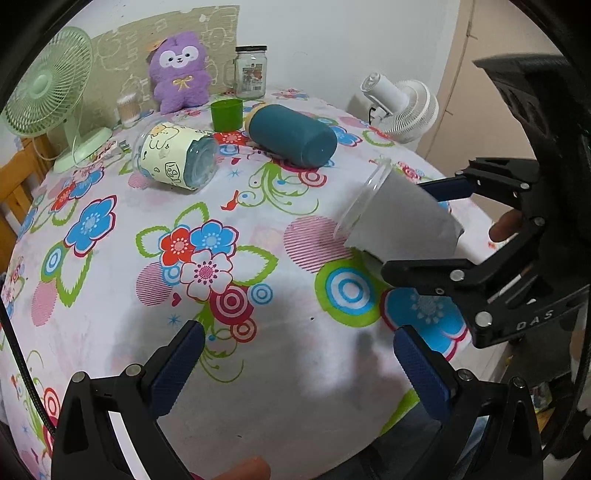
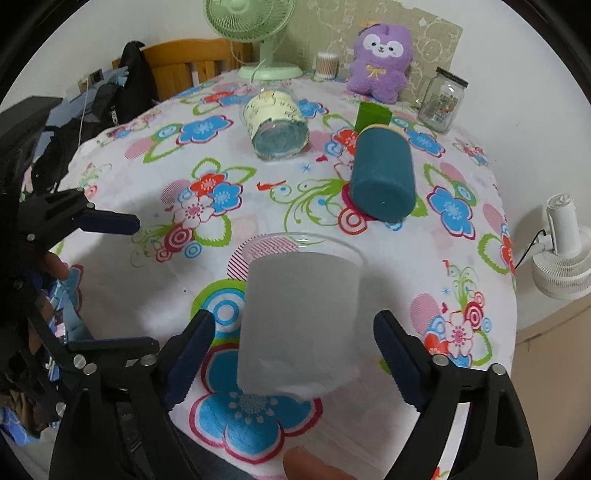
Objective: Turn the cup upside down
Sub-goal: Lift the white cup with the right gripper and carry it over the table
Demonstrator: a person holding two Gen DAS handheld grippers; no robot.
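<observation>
A frosted clear plastic cup (image 2: 301, 314) lies on its side on the floral tablecloth, rim pointing away from me, between the fingers of my right gripper (image 2: 291, 354). The jaws stand wide, with gaps on both sides of the cup. The left wrist view shows the same cup (image 1: 402, 218) at the right, rim to the left, with the right gripper (image 1: 417, 229) around its base end. My left gripper (image 1: 299, 365) is open and empty over the tablecloth, left of the cup.
A teal cup (image 2: 382, 177) and a yellow-labelled clear cup (image 2: 277, 125) lie on their sides further back. A green cup (image 2: 371, 116), glass jar (image 2: 441, 99), purple plush (image 2: 380, 59), green fan (image 2: 258, 33) stand behind. White fan (image 2: 563, 254) off the right edge.
</observation>
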